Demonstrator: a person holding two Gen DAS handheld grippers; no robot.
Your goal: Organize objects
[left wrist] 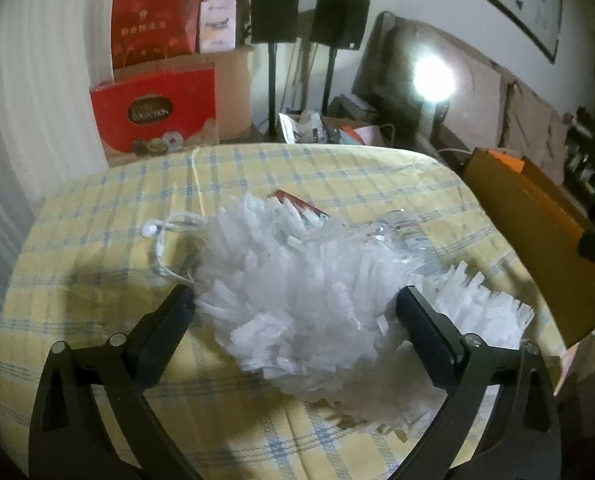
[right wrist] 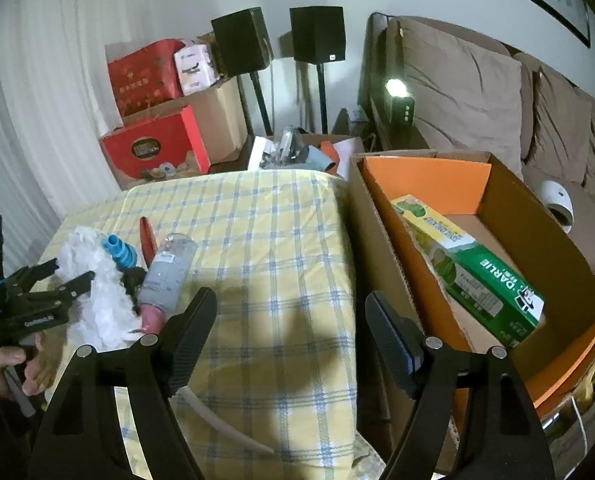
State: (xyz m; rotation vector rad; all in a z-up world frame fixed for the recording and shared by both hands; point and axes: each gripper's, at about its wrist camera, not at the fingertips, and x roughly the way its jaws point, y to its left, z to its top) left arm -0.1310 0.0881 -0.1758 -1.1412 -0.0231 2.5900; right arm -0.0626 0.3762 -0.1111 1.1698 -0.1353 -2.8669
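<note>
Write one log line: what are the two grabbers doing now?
left gripper: open around white duster | right gripper: open, empty | cardboard box: holds green carton

Between the jaws of the left gripper [left wrist: 295, 300], the white fluffy duster [left wrist: 297, 300] is covering most of the clear bottle [left wrist: 409, 236] and all but a corner of the red flat thing [left wrist: 297, 202] lying beyond them, and is blurring at its nearer edge. Well left of the right gripper's [right wrist: 289, 312] jaws, the picture's edge is cutting off the person's hand [right wrist: 21, 368]. Just right of those jaws, the orange box's [right wrist: 429, 184] wall is hiding the near end of the green carton [right wrist: 493, 284].
</note>
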